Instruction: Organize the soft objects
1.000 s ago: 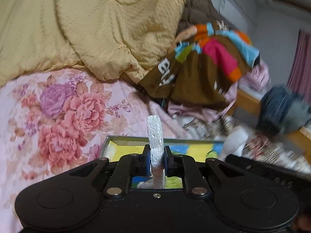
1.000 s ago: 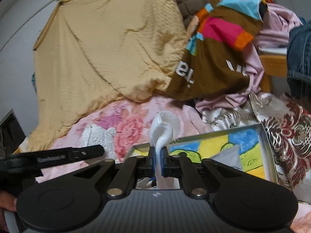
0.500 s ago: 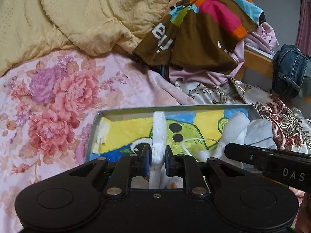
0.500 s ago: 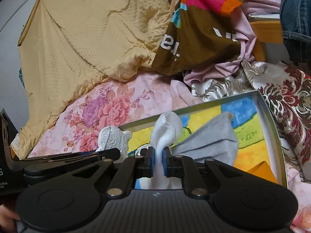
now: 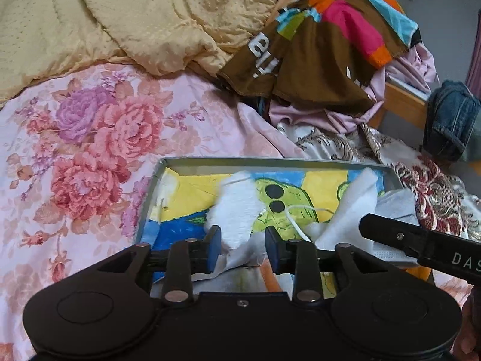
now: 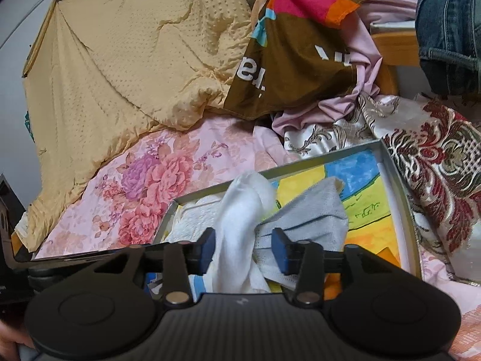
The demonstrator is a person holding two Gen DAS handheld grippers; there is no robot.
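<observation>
A shallow grey box (image 5: 270,161) with a colourful drawing on its floor lies on the bed; it also shows in the right wrist view (image 6: 399,186). My left gripper (image 5: 243,246) is open, its blue pads either side of a white textured cloth (image 5: 237,207) lying in the box. My right gripper (image 6: 244,251) is open around a white cloth (image 6: 240,210) that rests in the box beside a grey cloth (image 6: 312,210). The right gripper's finger (image 5: 421,243) crosses the left wrist view at the right.
A pink floral bedsheet (image 5: 90,138) covers the bed. A yellow quilt (image 5: 135,18), a brown multicoloured garment (image 5: 324,45), pink clothes (image 6: 375,9) and jeans (image 5: 451,123) are piled behind the box. A red patterned fabric (image 6: 436,162) lies at its right.
Both grippers lowered toward the box and opened. The white cloths they pinched now lie loose in the box between the parted fingers.
</observation>
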